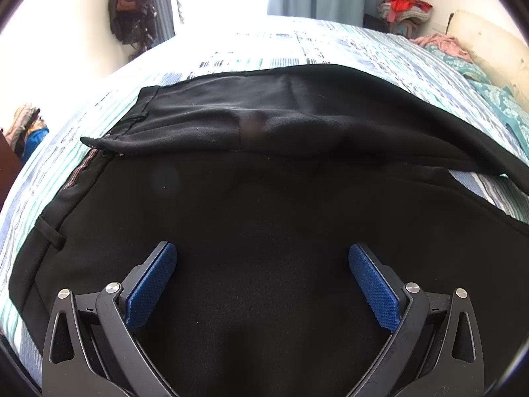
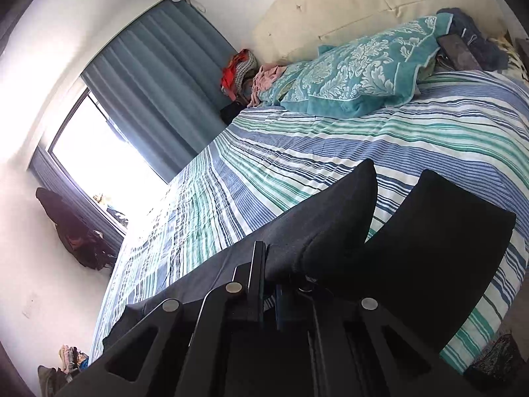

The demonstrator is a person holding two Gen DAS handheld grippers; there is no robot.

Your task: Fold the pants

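Observation:
Black pants (image 1: 264,198) lie spread on the striped bedspread (image 1: 297,43), waistband at the left, with one leg doubled over along the far side. My left gripper (image 1: 263,258) hovers open just above the seat of the pants, its blue pads (image 1: 152,287) wide apart with nothing between them. In the right wrist view my right gripper (image 2: 269,264) is shut on a bunched fold of the black pants (image 2: 324,225), lifted off the bed; the cloth bulges up past the fingers and a second leg end (image 2: 439,231) hangs to the right.
A teal patterned pillow (image 2: 357,76) and loose clothes (image 2: 264,76) lie at the head of the bed by the cream headboard (image 2: 330,10). A bright window with blue curtains (image 2: 158,89) is beyond the far edge. Bags hang on the wall (image 1: 132,10).

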